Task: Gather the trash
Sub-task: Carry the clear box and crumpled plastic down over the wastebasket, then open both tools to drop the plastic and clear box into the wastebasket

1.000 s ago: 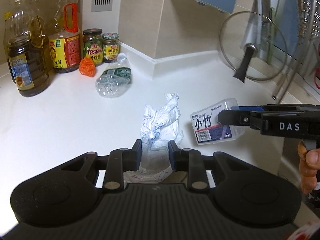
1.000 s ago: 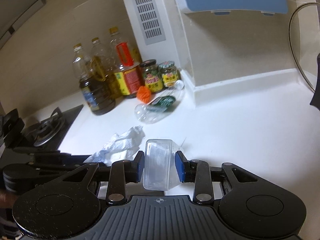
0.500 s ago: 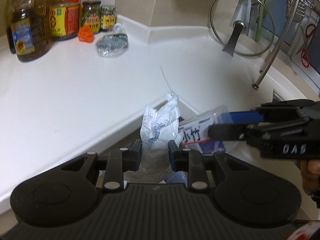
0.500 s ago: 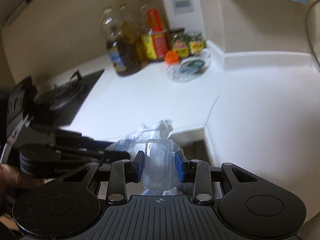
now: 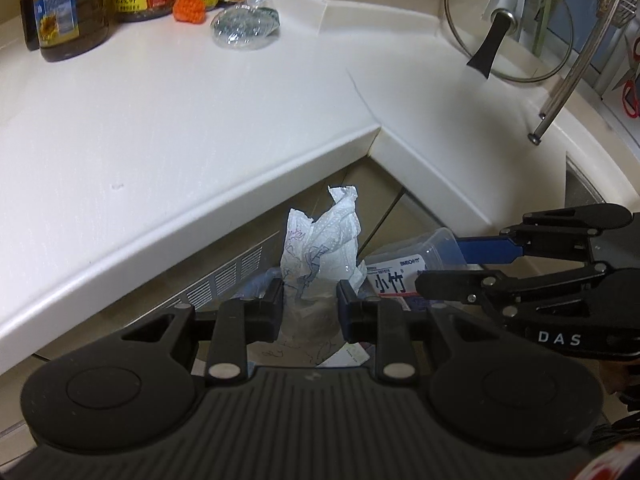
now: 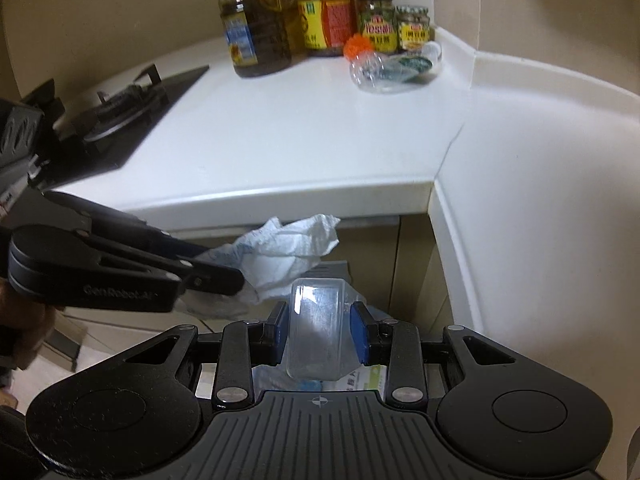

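Left tool (image 5: 308, 306) grips tissue (image 5: 322, 240); right tool (image 6: 318, 332) grips plastic box (image 6: 316, 336)

Black left gripper (image 5: 310, 306) with ribbed base, silver screws; right gripper (image 6: 319, 330) black, blue pads, "DAS" lettering

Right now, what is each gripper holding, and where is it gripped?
The left gripper pinches the crumpled paper towel at its lower end. The right gripper clamps the clear plastic box across its two sides.
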A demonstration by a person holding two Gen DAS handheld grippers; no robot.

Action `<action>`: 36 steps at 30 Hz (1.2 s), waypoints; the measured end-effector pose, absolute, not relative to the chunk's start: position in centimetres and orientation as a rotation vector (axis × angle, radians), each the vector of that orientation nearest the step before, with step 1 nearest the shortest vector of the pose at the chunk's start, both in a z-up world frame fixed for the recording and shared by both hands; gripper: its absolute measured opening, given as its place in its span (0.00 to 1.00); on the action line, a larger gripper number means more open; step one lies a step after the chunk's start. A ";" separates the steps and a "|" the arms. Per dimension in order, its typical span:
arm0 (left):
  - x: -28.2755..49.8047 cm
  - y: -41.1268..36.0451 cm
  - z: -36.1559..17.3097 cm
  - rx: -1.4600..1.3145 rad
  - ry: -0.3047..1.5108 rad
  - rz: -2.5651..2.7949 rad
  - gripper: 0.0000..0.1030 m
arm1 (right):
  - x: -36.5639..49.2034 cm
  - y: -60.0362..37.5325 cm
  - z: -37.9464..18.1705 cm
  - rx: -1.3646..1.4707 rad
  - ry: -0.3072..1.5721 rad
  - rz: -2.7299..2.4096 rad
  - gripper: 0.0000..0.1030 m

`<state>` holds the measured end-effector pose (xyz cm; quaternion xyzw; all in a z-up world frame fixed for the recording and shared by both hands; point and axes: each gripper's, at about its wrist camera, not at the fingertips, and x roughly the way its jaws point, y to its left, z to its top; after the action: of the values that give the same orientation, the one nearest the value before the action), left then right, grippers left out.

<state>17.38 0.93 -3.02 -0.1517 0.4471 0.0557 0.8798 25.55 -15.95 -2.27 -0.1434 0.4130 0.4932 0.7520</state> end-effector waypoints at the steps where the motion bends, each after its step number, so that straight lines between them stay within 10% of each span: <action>1: 17.4 0.9 -3.3 -0.317 0.937 0.116 0.24 | 25.6 -15.9 -2.5 -0.321 0.903 1.074 0.32; 36: 18.4 1.3 -12.8 -0.407 1.113 0.224 0.24 | 23.9 -14.1 -11.6 -0.545 0.953 1.115 0.32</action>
<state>18.44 1.34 -12.83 -0.1913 0.5232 0.1053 0.8237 23.94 -14.12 -11.56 -0.2457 0.4293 0.5023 0.7092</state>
